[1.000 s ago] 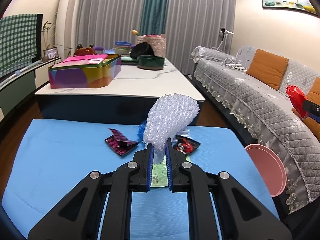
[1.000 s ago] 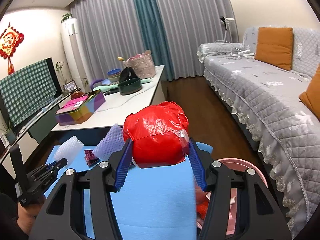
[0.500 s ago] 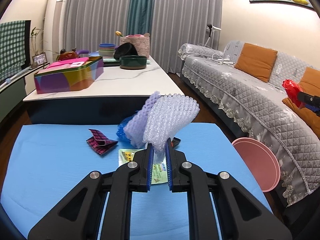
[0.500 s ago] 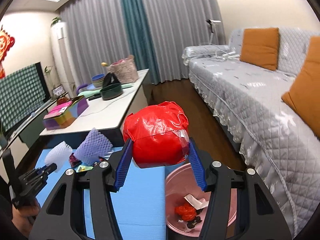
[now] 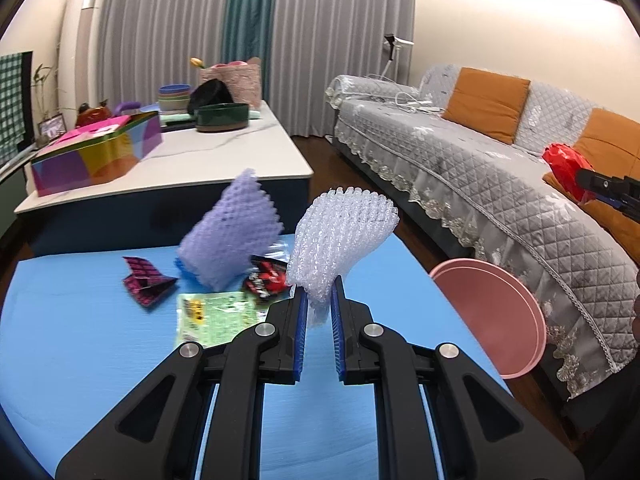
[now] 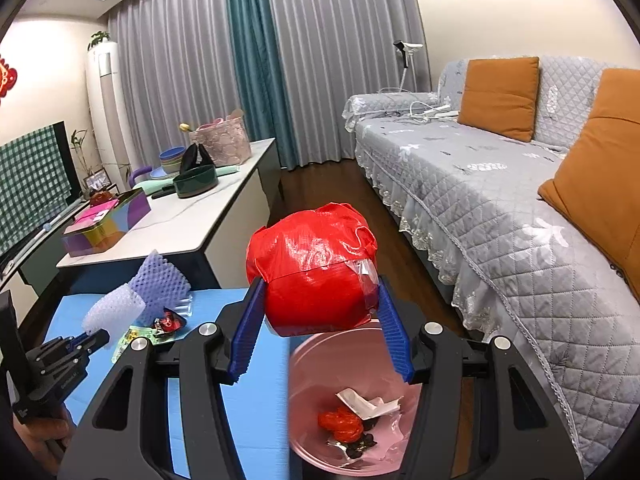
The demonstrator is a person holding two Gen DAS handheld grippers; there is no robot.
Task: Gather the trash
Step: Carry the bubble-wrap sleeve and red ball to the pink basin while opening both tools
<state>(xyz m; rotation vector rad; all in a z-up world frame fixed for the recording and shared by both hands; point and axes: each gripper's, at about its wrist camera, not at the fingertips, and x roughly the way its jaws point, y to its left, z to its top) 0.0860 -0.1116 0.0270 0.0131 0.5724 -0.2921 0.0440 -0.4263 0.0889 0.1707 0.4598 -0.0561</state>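
Holding a red plastic bundle (image 6: 316, 270) between its blue pads, the right gripper (image 6: 320, 320) hangs just above the pink bin (image 6: 320, 360), which stands beside the blue table (image 6: 248, 400). The bundle is round, crinkled and shiny, with clear tape on one side. Inside the bin lie already a small red wad, a white paper scrap and some dark bits, so I judge that part of the collecting is done and this bundle is ready to be dropped.

The left gripper (image 5: 318, 308) is clamped on a white foam net sleeve (image 5: 340, 240), soft and bumpy, raised over the table and not yet near the bin (image 5: 492, 312).

Farther on the table some trash is left: a green printed packet (image 5: 216, 316), a red and black wrapper (image 5: 268, 276), a dark pink wrapper (image 5: 146, 284) and a purple foam net (image 5: 232, 236), which looks blurred.
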